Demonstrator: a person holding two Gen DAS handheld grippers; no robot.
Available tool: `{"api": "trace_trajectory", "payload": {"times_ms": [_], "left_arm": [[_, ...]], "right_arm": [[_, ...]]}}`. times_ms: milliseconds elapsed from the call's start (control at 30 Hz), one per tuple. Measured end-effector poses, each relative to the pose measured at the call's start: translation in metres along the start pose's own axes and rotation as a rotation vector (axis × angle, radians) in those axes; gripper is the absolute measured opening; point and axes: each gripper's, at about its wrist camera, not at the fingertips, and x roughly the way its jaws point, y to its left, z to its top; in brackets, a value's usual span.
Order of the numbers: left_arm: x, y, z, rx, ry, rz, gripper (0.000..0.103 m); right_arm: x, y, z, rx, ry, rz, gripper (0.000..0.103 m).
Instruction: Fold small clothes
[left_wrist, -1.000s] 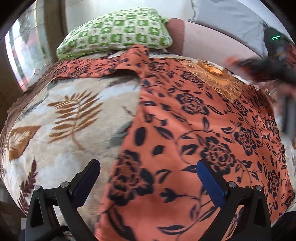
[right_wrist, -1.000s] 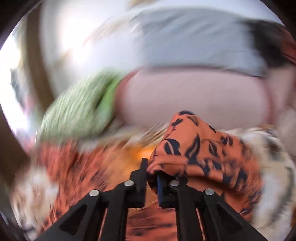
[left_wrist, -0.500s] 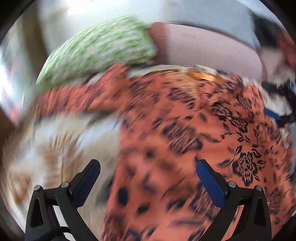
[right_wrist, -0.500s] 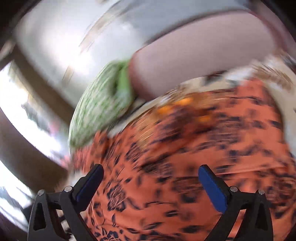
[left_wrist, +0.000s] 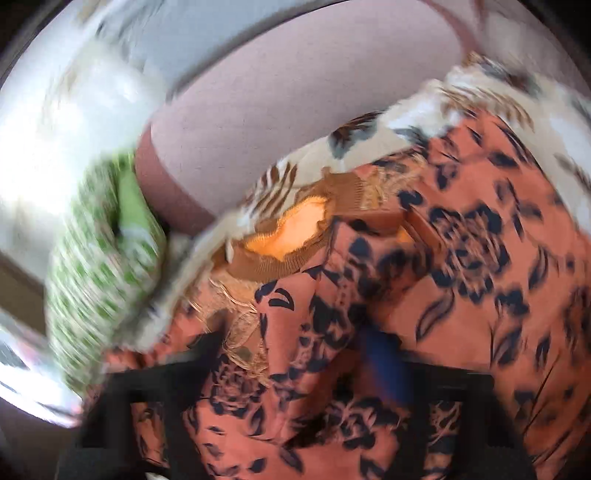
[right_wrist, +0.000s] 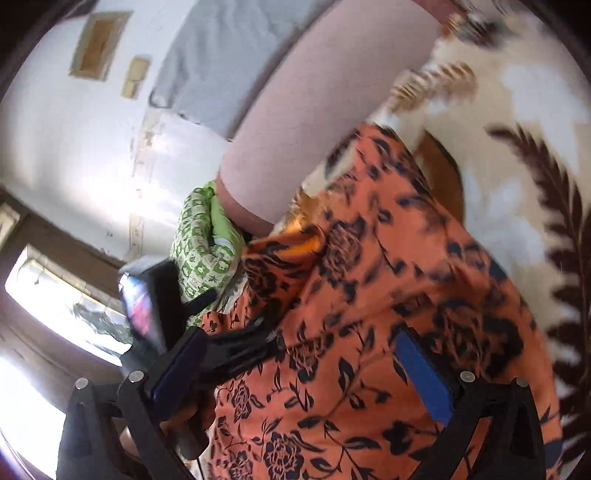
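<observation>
An orange garment with black flowers (left_wrist: 461, 258) lies spread on a cream leaf-print blanket (left_wrist: 369, 147). Its brown collar and yellow lining (left_wrist: 291, 229) show at the far end. My left gripper (left_wrist: 295, 354) is blurred and its jaws are closing, with a raised fold of the garment near the collar bunched between them. In the right wrist view the left gripper (right_wrist: 258, 332) pinches the garment's (right_wrist: 369, 295) left edge. My right gripper (right_wrist: 299, 369) hangs open over the middle of the garment, nothing between its blue pads (right_wrist: 421, 373).
A green checked pillow (right_wrist: 199, 236) lies at the head of the bed beside a pink bolster (right_wrist: 314, 122). A grey cloth (right_wrist: 221, 62) hangs on the white wall. A bright window (right_wrist: 55, 295) is at the left. The blanket (right_wrist: 517, 147) spreads to the right.
The left gripper swept toward the collar, rolled, and closed from wide open onto a fold. The right gripper let go of the fold it held, opened wide and dropped over the garment.
</observation>
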Motion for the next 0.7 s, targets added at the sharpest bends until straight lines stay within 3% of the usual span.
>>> {"api": "trace_trajectory", "payload": {"times_ms": [33,67,133,200,267,300,333,400,533,633,700], "left_arm": [[0.010,0.025,-0.001,-0.162,0.051,-0.089,0.006],[0.015,0.053,-0.010,-0.329,0.060,-0.128,0.006],[0.023,0.096,-0.041,-0.578,0.070,-0.111,0.006],[0.024,0.143,-0.095,-0.851,0.052,-0.103,0.006],[0.032,0.163,-0.133,-0.984,0.103,-0.143,0.016],[0.041,0.169,-0.151,-1.026,0.135,-0.208,0.021],[0.040,0.171,-0.158,-1.039,0.093,-0.246,0.021],[0.033,0.173,-0.160,-0.985,0.073,-0.227,0.021],[0.024,0.181,-0.158,-0.989,0.095,-0.224,0.044],[0.014,0.188,-0.161,-0.934,0.075,-0.194,0.046],[0.003,0.200,-0.171,-0.948,0.054,-0.208,0.046]], "right_arm": [[0.000,0.000,-0.001,-0.008,0.000,-0.006,0.103],[0.001,-0.001,-0.001,-0.003,0.003,-0.010,0.103],[0.000,-0.005,-0.002,0.018,-0.001,-0.016,0.103],[-0.002,-0.009,-0.002,0.037,-0.011,-0.025,0.103],[-0.001,-0.012,-0.003,0.050,-0.005,-0.020,0.103],[-0.001,-0.013,-0.004,0.054,0.001,-0.017,0.103],[0.001,-0.014,-0.005,0.057,0.008,-0.017,0.103],[0.006,-0.014,-0.008,0.057,0.019,-0.024,0.103],[0.009,-0.011,-0.011,0.020,0.032,-0.038,0.103],[0.007,-0.014,-0.008,0.033,0.023,-0.035,0.103],[0.005,-0.015,-0.007,0.043,0.020,-0.029,0.103]]}}
